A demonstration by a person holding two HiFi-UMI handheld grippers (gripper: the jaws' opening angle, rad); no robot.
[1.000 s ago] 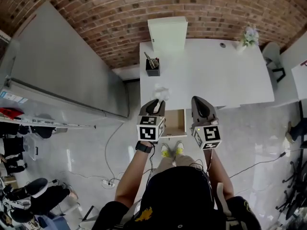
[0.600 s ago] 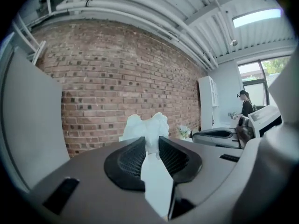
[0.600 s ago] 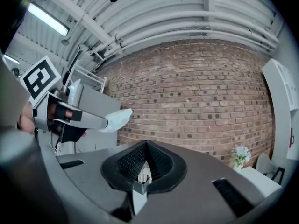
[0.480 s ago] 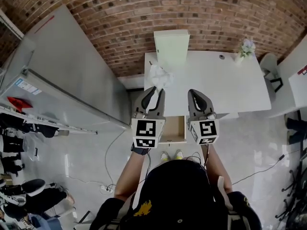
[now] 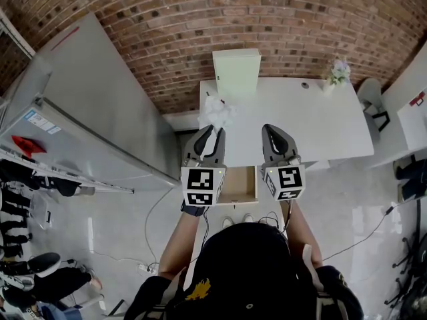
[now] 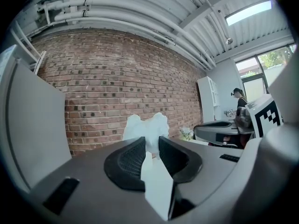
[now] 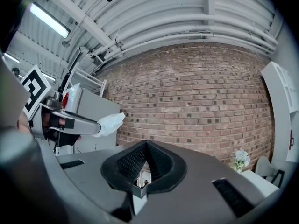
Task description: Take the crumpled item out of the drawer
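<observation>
The crumpled white item (image 5: 217,110) is pinched in my left gripper (image 5: 212,132), held up in the air over the left end of the white table (image 5: 320,122). In the left gripper view the crumpled white item (image 6: 145,129) bulges out above the jaws of the left gripper (image 6: 150,143), which press on its lower part. The wooden drawer (image 5: 241,184) stands pulled out below the table's front edge, between my two grippers. My right gripper (image 5: 273,132) hovers level with the left, and in its own view the right gripper (image 7: 146,147) has its tips together with nothing in them.
A pale green cabinet (image 5: 237,71) stands at the table's back edge against the brick wall. A small flower pot (image 5: 337,71) sits at the back right. A grey panel (image 5: 100,105) leans at the left. A black pen holder (image 7: 140,183) shows through the right jaws.
Both grippers have risen from beside the drawer. The left one carried the crumpled item up and away from the table's front edge, and the item now hides the pen holder in the head view.
</observation>
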